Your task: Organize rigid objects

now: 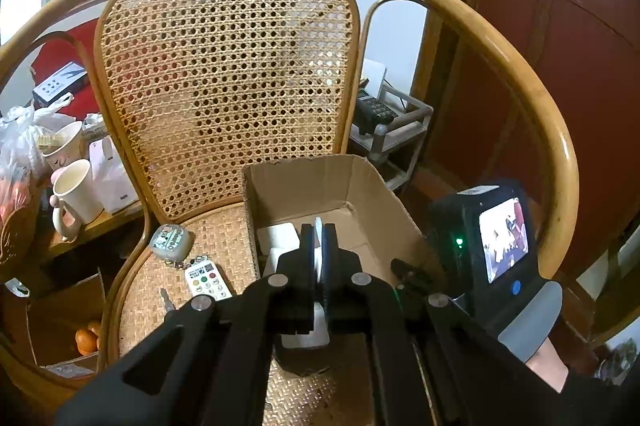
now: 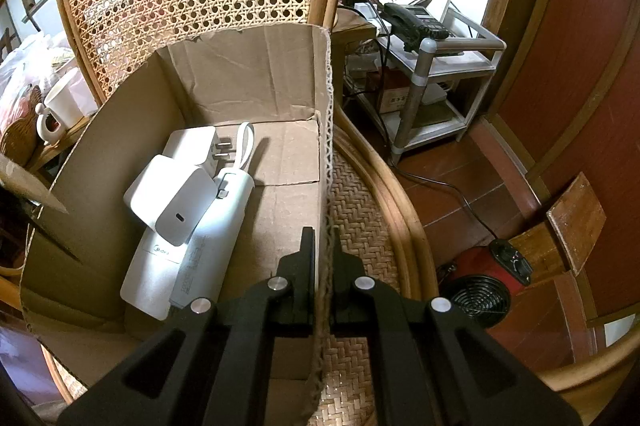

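A cardboard box (image 1: pixel 372 186) stands on the rattan chair seat. In the right wrist view it (image 2: pixel 280 74) holds two white chargers (image 2: pixel 172 198), a white power bank (image 2: pixel 216 234) and a flat white device. My left gripper (image 1: pixel 319 246) is shut on a thin white flat object (image 1: pixel 319 258), held over the box. My right gripper (image 2: pixel 325 250) is shut on the box's right wall (image 2: pixel 326 146). A small white remote (image 1: pixel 206 278) and a grey keychain pouch (image 1: pixel 171 241) lie on the seat left of the box.
The chair's curved arm (image 1: pixel 520 66) rings the seat. Mugs (image 1: pixel 76 196) and bags crowd a side table at the left. A phone (image 2: pixel 416 20) sits on a grey shelf to the right. A red heater (image 2: pixel 488 278) stands on the floor.
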`<action>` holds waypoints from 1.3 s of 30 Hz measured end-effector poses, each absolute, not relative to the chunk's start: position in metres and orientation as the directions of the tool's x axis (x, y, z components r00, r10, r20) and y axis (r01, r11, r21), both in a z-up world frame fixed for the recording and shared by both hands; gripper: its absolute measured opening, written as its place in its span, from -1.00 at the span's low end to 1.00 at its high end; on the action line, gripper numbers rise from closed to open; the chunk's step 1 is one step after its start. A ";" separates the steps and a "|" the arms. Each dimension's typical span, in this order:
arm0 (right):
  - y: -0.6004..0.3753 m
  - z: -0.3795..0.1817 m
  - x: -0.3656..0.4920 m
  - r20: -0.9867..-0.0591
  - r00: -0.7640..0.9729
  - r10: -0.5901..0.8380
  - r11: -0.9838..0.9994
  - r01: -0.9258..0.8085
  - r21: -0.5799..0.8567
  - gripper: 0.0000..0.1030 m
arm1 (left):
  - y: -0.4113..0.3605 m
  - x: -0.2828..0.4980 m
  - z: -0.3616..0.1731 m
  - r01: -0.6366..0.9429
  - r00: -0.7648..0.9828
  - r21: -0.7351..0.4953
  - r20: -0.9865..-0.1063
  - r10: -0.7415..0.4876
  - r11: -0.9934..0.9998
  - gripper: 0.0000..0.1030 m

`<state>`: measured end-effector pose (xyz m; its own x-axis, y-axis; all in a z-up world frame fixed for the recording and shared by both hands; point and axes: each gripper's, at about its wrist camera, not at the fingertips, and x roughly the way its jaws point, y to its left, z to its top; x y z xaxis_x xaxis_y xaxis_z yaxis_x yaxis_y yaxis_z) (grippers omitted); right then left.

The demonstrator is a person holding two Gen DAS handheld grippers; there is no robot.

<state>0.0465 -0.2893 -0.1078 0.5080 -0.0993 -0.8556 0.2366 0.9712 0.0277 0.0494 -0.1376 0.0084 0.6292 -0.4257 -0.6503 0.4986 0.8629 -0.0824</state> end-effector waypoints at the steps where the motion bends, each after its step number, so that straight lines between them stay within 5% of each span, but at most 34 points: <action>1: -0.289 -0.108 0.047 -0.855 0.508 -0.100 0.971 0.237 0.027 -0.89 | -0.136 0.050 0.009 0.498 0.628 -0.092 -0.648 -0.432 0.862 -0.91; 7: -0.290 -0.108 0.046 -0.855 0.508 -0.103 0.970 0.241 0.026 -0.89 | -0.127 0.052 0.010 0.483 0.625 -0.094 -0.659 -0.418 0.871 -0.59; 12: -0.290 -0.108 0.046 -0.856 0.507 -0.103 0.970 0.240 0.026 -0.89 | -0.118 0.053 0.010 0.437 0.654 -0.071 -0.659 -0.371 0.897 0.55; 17: -0.290 -0.108 0.046 -0.855 0.507 -0.108 0.970 0.243 0.022 -0.89 | -0.107 0.058 0.013 0.394 0.684 -0.009 -0.665 -0.300 0.919 0.89; 39: -0.290 -0.108 0.046 -0.856 0.506 -0.109 0.970 0.241 0.020 -0.89 | -0.039 0.100 -0.048 0.268 0.527 0.059 -0.844 -0.095 0.962 0.90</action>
<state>0.0459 -0.2896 -0.1083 0.5056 -0.1085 -0.8559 0.2414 0.9702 0.0196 0.1000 -0.0387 -0.0484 0.5271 -0.0954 -0.8444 0.2679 0.9617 0.0586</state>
